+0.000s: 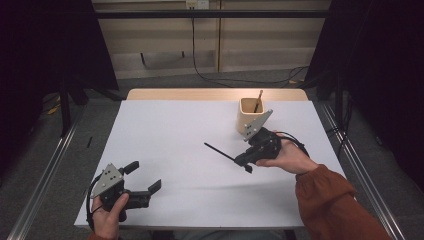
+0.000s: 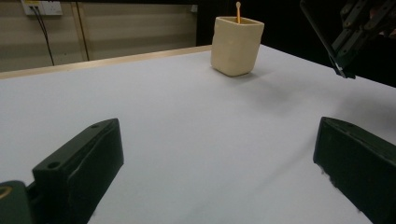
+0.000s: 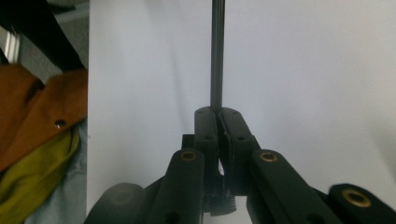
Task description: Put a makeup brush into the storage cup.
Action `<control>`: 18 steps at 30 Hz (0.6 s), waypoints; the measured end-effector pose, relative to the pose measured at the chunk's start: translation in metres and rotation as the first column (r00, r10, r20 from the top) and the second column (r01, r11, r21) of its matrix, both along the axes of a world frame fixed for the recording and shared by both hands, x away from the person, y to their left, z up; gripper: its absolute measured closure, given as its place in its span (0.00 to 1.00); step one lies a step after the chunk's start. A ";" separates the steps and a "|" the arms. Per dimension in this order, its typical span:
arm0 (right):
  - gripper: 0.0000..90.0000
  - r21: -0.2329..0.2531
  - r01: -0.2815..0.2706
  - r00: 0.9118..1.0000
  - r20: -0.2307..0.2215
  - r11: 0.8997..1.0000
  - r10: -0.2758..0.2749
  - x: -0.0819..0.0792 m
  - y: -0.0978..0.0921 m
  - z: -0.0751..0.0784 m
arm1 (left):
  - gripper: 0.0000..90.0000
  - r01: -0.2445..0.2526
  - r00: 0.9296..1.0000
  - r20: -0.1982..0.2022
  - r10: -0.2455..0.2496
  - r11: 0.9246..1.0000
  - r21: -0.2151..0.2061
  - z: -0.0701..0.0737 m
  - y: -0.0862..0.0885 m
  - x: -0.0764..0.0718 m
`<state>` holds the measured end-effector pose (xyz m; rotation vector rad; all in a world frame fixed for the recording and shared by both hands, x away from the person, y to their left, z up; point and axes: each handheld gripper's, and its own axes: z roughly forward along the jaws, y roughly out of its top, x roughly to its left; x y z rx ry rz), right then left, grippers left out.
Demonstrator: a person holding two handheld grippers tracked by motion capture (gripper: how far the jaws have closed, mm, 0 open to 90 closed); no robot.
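My right gripper [image 1: 245, 161] is shut on a thin black stick [image 1: 218, 150], held above the white table right of centre; the stick points left and away. In the right gripper view the black stick [image 3: 217, 51] runs straight up from the closed jaws of my right gripper [image 3: 216, 112]. A cream square cup [image 1: 251, 113] stands at the back right with a wooden stick [image 1: 258, 100] in it; it is the cream cup [image 2: 236, 45] in the left gripper view. My left gripper [image 1: 143, 180] rests open near the front left corner, nothing between its fingers [image 2: 79, 168].
The white table top [image 1: 180, 150] has a wooden strip along its far edge. Metal rails run along both sides on the floor. Cables lie on the floor behind the table. An orange sleeve [image 1: 335, 205] comes in from the lower right.
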<state>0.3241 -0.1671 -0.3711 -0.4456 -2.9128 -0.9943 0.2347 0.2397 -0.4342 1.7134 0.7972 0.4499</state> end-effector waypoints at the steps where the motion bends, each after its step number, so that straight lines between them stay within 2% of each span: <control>1: 0.96 -0.017 -0.011 1.000 -0.011 1.000 0.011 0.000 0.002 -0.001 | 0.02 0.000 1.000 0.000 0.000 1.000 0.000 0.000 0.000 0.000; 8: 0.96 -0.130 -0.062 0.998 -0.034 0.990 0.058 -0.002 0.010 -0.008 | 0.02 0.007 1.000 0.000 -0.007 1.000 0.002 0.001 0.000 0.000; 11: 0.96 -0.197 -0.086 0.996 -0.051 0.977 0.077 -0.005 0.014 -0.010 | 0.02 0.007 1.000 -0.001 -0.007 1.000 0.002 0.001 0.000 0.000; 15: 0.96 -0.241 -0.107 0.993 -0.068 0.965 0.093 -0.005 0.016 -0.012 | 0.02 0.012 1.000 -0.003 -0.012 1.000 0.002 0.001 0.001 0.000; 18: 0.96 -0.283 -0.118 0.992 -0.078 0.952 0.099 -0.006 0.019 -0.015 | 0.02 0.022 1.000 -0.009 -0.022 1.000 0.000 0.001 0.000 0.001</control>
